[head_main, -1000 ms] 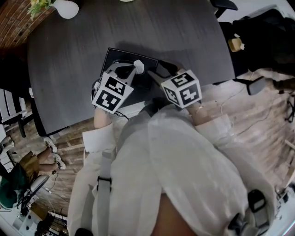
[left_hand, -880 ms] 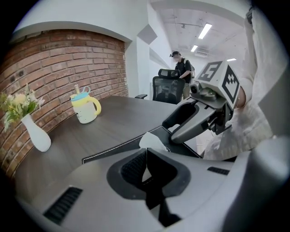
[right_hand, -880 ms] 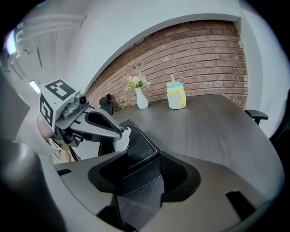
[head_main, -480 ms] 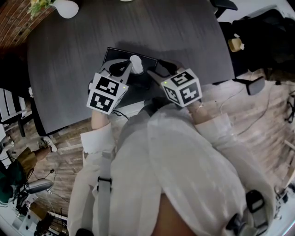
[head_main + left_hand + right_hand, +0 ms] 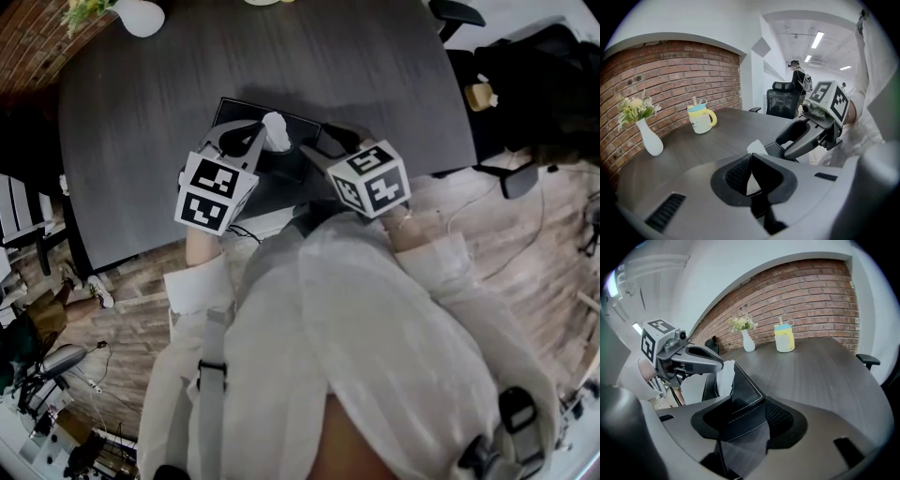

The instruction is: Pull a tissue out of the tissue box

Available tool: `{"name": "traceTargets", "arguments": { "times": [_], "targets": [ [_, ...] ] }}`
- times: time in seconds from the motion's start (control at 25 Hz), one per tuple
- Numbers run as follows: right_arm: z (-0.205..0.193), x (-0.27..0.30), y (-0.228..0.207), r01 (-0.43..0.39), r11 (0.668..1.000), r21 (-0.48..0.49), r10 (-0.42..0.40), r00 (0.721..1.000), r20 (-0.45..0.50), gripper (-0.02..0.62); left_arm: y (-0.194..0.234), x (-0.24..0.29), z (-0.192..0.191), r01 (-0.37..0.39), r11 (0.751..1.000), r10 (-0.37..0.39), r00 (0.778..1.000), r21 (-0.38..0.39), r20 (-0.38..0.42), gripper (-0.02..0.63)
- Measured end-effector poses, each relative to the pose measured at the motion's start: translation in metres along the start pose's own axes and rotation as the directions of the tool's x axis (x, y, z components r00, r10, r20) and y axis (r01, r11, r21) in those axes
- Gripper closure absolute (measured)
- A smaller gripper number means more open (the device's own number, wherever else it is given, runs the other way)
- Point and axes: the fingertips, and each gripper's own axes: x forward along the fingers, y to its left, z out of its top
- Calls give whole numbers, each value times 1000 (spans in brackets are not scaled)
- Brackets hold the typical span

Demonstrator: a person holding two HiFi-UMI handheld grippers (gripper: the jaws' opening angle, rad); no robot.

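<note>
Here, tissue (image 5: pixel 756 147) pinched between left fingers (image 5: pixel 737 174)

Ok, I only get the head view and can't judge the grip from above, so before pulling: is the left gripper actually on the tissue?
Observer: Yes, the left gripper is shut on the white tissue, which shows between its jaws.
Operator: Is the box held?
Observer: The right gripper is shut on the black tissue box at its stitched edge.
Operator: Tissue out yet?
Observer: No, the right gripper view shows it rising from the box's opening.
</note>
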Motion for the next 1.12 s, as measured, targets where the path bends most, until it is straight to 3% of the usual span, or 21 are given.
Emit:
{"name": "traceTargets", "arguments": {
  "times": [1.12],
  "targets": [
    [0, 2, 0, -2, 1000, -1, 2, 1000, 7, 396, 6, -15, 16, -55, 998, 53, 995, 20, 88, 600]
  ]
}}
